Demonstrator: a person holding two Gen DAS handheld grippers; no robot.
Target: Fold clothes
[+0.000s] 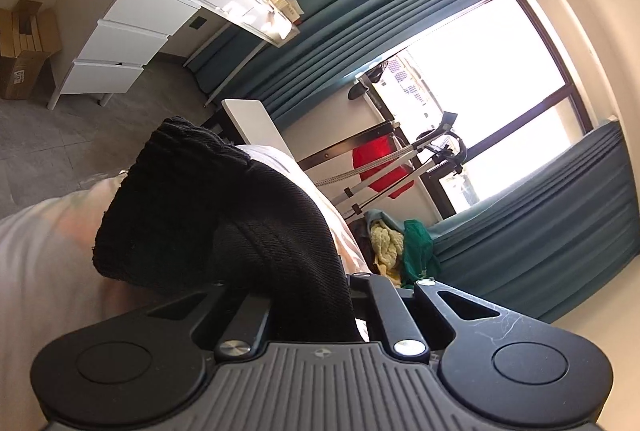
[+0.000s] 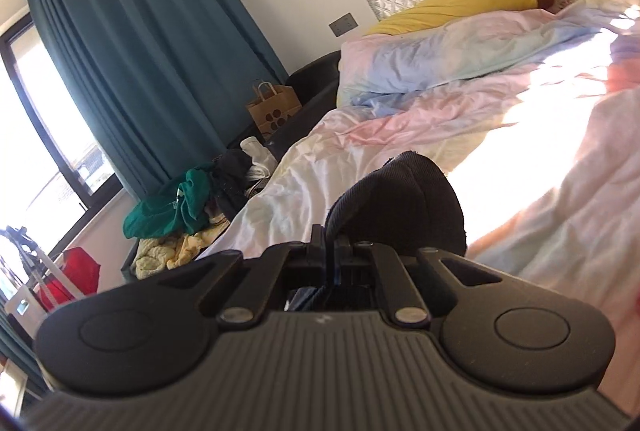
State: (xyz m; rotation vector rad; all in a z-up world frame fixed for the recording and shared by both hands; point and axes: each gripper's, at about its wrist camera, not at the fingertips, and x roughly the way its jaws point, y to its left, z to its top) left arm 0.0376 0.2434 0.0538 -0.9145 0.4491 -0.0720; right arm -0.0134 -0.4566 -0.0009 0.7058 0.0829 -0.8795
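- Above the bed (image 2: 400, 135), left gripper (image 1: 308, 295) and right gripper (image 2: 332, 251) each pinch the black garment (image 1: 192, 199) between pressed-together jaws.
- Risk: thin bites may slip, dropping an edge.

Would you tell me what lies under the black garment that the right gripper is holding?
Under the black garment, the pastel bed cover shows around its edges. The patch right below it is hidden by the cloth and the right gripper.
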